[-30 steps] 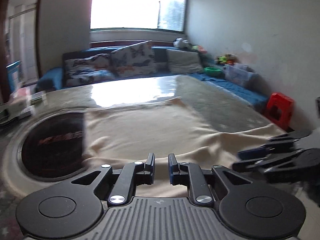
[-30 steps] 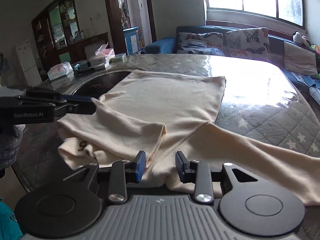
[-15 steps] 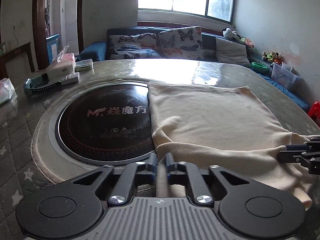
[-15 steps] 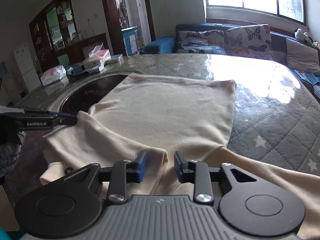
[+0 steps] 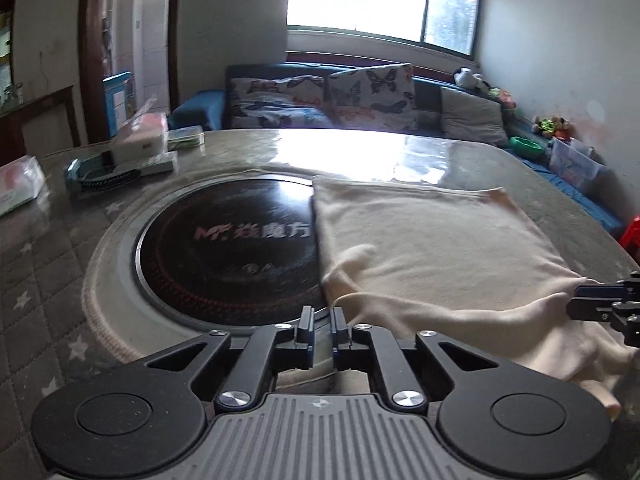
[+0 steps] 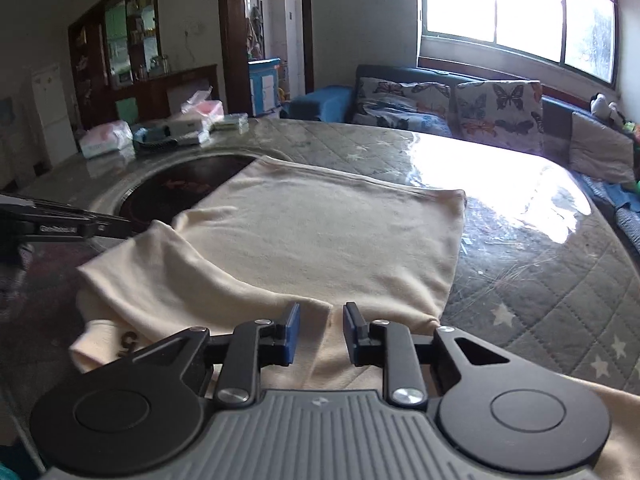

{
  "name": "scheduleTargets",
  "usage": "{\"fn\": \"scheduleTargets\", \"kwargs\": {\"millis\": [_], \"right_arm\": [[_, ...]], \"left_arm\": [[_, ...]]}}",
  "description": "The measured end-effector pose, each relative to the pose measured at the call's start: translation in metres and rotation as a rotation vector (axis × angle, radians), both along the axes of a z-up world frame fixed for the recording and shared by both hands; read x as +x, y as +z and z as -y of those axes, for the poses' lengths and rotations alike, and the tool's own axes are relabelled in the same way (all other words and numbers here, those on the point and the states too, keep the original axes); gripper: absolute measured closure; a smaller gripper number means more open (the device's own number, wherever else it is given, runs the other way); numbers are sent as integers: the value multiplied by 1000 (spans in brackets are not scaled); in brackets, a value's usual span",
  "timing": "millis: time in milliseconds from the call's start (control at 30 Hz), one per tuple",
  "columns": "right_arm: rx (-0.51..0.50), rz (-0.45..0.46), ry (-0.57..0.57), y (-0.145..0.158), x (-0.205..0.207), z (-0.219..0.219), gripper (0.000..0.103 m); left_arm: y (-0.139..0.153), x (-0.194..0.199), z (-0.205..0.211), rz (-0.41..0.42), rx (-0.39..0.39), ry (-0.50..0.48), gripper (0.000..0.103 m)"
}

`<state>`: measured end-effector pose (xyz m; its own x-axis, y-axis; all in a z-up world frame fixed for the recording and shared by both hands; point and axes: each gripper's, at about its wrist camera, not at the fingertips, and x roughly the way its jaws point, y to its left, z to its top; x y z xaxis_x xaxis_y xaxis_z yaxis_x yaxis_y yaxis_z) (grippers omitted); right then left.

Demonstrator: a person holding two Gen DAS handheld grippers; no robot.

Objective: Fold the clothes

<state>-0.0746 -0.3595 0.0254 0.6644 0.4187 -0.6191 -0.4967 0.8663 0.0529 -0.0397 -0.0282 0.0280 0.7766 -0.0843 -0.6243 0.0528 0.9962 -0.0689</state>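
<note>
The cream garment is spread on the quilted surface. The left hand-held gripper is held narrowly parted, nothing pinched. The right hand-held gripper is held spread above a folded edge.

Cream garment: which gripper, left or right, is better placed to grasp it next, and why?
Likely the right gripper: its jaws stand open directly over the cream garment. The left gripper sits beside the cloth's edge, over the table.
</note>
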Motion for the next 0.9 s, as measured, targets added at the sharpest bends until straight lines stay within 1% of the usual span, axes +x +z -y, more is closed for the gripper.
{"fn": "scheduleTargets", "kwargs": {"millis": [67, 100, 167, 200, 233, 267, 300, 367, 467, 500, 533, 633, 667, 767, 833, 900], "right_arm": [[23, -16, -3, -2, 5, 1, 80], [37, -27, -6, -4, 9, 1, 80], [70, -64, -15, -11, 17, 2, 80], [82, -79, -18, -13, 19, 2, 80], [90, -82, -18, -13, 19, 3, 83], [98, -85, -18, -14, 18, 3, 93], [103, -80, -19, -12, 17, 3, 95], [101, -34, -27, -4, 8, 3, 96], [92, 27, -43, 5, -1, 2, 96], [67, 67, -62, 8, -4, 0, 96], [51, 84, -76, 8, -4, -2, 96], [57, 1, -90, -5, 8, 0, 92], [55, -17, -98, -8, 9, 1, 87], [26, 25, -93, -6, -1, 2, 85], [17, 54, -59, 0, -10, 0, 85], [6, 66, -14, 2, -18, -2, 85]], "left_arm": [[-1, 7, 6, -11, -3, -13, 87], [-2, 11, 8, -18, -4, -4, 83], [-5, 15, 8, -14, -10, 1, 84], [-6, 15, 8, -9, -12, -6, 85], [-6, 14, 8, -4, -12, -13, 96], [-6, 13, 8, 1, -12, -20, 99], [-6, 13, 7, 6, -9, -16, 103], [-5, 10, 4, 16, -1, 6, 103], [-4, 7, 0, 32, 11, 40, 103], [-4, 6, -1, 37, 15, 51, 103], [-4, 5, -2, 43, 19, 62, 103], [-6, 3, -5, 27, 20, 72, 103], [-5, 1, -5, 27, 18, 67, 103], [3, -4, 1, 32, 16, 36, 101], [8, -7, 7, 39, 14, 7, 101], [12, -10, 19, 47, 2, -47, 101]]}}
